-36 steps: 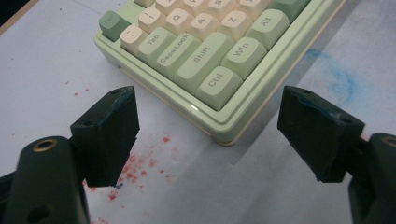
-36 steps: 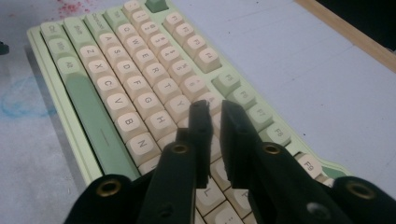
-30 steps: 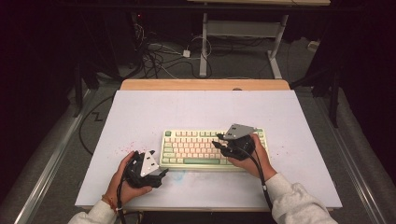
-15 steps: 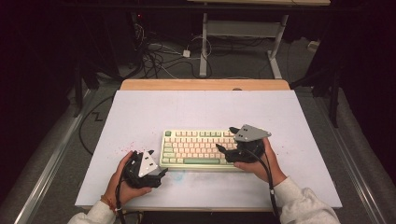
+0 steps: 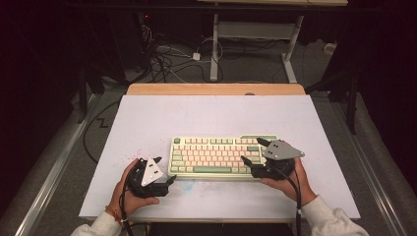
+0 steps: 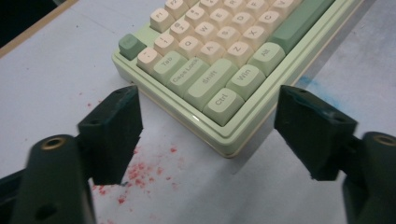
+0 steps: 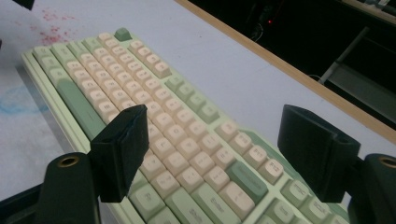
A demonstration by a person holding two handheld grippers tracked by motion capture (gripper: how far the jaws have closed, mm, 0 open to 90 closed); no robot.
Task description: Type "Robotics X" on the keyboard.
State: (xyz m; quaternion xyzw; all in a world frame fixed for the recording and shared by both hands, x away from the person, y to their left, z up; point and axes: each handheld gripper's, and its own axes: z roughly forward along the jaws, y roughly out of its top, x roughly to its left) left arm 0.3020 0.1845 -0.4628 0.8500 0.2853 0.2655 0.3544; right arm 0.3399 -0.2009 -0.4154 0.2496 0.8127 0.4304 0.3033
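Note:
A pale green keyboard with cream and green keys lies across the white table top. My left gripper sits at its front left corner and points at it. In the left gripper view the keyboard has its Ctrl corner in front of the left gripper, whose jaws have just been closing a little and touch nothing. My right gripper hovers over the right end of the keyboard. The right gripper has just been opening its jaws, and they stand wide with only keys below them.
Red specks and a blue smear mark the white table top near the keyboard. A wooden strip runs along the far edge. Cables and a desk frame lie on the floor beyond.
My right gripper has slid right along the keyboard toward its right end, and its jaws have spread wide. The left gripper has stayed by the front left corner.

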